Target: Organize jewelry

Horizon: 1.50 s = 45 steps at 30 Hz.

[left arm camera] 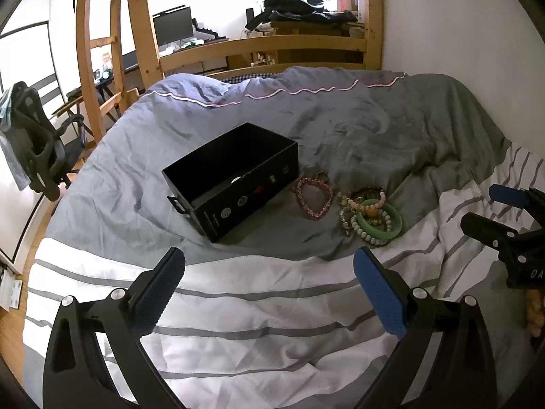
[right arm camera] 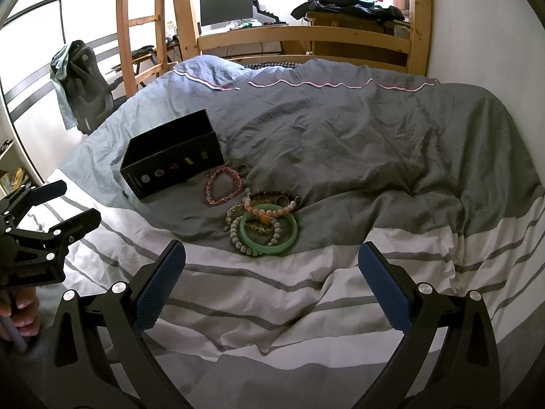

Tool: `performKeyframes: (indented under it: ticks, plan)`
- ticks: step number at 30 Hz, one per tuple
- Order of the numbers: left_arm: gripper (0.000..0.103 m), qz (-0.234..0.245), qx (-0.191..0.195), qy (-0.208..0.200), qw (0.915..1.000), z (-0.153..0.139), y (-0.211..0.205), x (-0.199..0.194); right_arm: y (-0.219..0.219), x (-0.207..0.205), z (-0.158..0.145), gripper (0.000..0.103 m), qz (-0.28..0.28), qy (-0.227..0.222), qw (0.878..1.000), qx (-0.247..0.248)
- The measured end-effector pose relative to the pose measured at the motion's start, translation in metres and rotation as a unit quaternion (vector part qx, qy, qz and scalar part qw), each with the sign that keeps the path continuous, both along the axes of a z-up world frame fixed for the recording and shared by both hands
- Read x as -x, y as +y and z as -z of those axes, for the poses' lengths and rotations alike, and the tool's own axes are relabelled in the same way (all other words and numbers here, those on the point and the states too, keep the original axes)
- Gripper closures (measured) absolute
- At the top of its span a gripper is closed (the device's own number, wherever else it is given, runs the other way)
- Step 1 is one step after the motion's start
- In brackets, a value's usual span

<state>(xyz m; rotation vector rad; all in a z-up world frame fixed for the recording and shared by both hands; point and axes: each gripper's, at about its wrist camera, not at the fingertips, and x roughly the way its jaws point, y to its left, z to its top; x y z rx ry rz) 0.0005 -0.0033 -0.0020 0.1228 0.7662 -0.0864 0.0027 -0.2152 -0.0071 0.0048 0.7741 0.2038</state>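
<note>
An open black box [left arm camera: 235,179] [right arm camera: 172,155] sits on the grey duvet. Right of it lie a pink bead bracelet [left arm camera: 314,198] [right arm camera: 223,185], a small ring [right arm camera: 242,169], and a pile of bead bracelets with a green jade bangle [left arm camera: 395,227] [right arm camera: 293,235] on top. My left gripper [left arm camera: 269,271] is open and empty, held above the striped bedding short of the box. My right gripper [right arm camera: 271,266] is open and empty, just short of the bangle pile. The right gripper also shows at the right edge of the left wrist view [left arm camera: 490,209], and the left gripper at the left edge of the right wrist view [right arm camera: 76,201].
The duvet [right arm camera: 374,143] is wrinkled, with white and grey striped bedding [left arm camera: 255,306] nearest me. A wooden bed frame and ladder [left arm camera: 102,51] stand behind, with a desk and monitor [right arm camera: 226,6] beyond. An office chair [left arm camera: 37,143] stands at the left.
</note>
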Motion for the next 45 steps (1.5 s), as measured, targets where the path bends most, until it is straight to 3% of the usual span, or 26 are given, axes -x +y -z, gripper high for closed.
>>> performKeyframes:
  ticks: [45]
  plan:
    - [0.005,0.002,-0.006,0.001,1.0,0.006,-0.0039,0.0018,-0.0002,0.0,-0.0004,0.003,0.0,0.001,1.0,0.0]
